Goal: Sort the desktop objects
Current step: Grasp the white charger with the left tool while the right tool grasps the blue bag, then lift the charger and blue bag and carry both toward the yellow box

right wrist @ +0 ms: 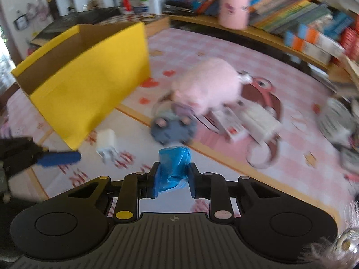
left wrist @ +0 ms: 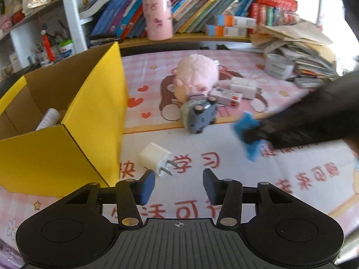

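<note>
Gripping now: my right gripper (right wrist: pixel 172 179) is clamped on a crumpled blue packet (right wrist: pixel 174 168), pads pressing both its sides, held just above the desk mat (right wrist: pixel 224 179).
Left tongs: my left gripper (left wrist: pixel 179 185) has its pads apart with nothing between them, hovering over the mat; the white charger plug (left wrist: pixel 154 158) lies just beyond its left pad, prongs pointing right.
Drop-off: the yellow box (left wrist: pixel 67 152) stands at the left, open on top; a pale cylinder (left wrist: pixel 48 118) already lies inside.
Still to sort: a pink plush (left wrist: pixel 195 76), a grey toy car (left wrist: pixel 200 116) on its side and small white cartons (left wrist: pixel 226 96) cluster at the far middle of the mat.
Risk, grip: I judge the packet soft and slippery; it could squeeze out of the pads on the way to the box.
Risk, crossing: carrying it left takes my right hand across the left gripper, so the two could knock together.
Risk, plug: closing on the plug off-centre may skid it against the box wall.
Risk, box: clipping the light cardboard rim could shove or tip it.
</note>
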{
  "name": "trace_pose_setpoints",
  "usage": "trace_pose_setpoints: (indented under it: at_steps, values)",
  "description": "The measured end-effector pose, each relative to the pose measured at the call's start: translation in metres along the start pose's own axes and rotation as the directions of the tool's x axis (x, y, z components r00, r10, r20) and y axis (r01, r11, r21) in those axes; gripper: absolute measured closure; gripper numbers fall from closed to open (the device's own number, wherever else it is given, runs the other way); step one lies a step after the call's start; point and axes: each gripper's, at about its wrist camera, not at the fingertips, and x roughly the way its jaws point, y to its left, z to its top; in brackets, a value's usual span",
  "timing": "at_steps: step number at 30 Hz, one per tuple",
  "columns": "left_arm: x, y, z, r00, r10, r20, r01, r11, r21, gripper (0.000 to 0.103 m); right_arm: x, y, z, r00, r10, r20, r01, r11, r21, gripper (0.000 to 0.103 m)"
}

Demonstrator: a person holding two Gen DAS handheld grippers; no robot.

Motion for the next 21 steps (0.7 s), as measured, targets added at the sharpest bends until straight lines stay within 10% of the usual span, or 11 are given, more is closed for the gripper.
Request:
trace_pose_setpoints:
  at_steps: [21]
  values:
    - [0.043,0.001,0.012,0.99,0.142,-0.005,-0.142,0.98,-0.137,0.074,-0.014,0.006,-0.048,1.0,0.002,-0.015,-0.002,0.999,0.033,0.083]
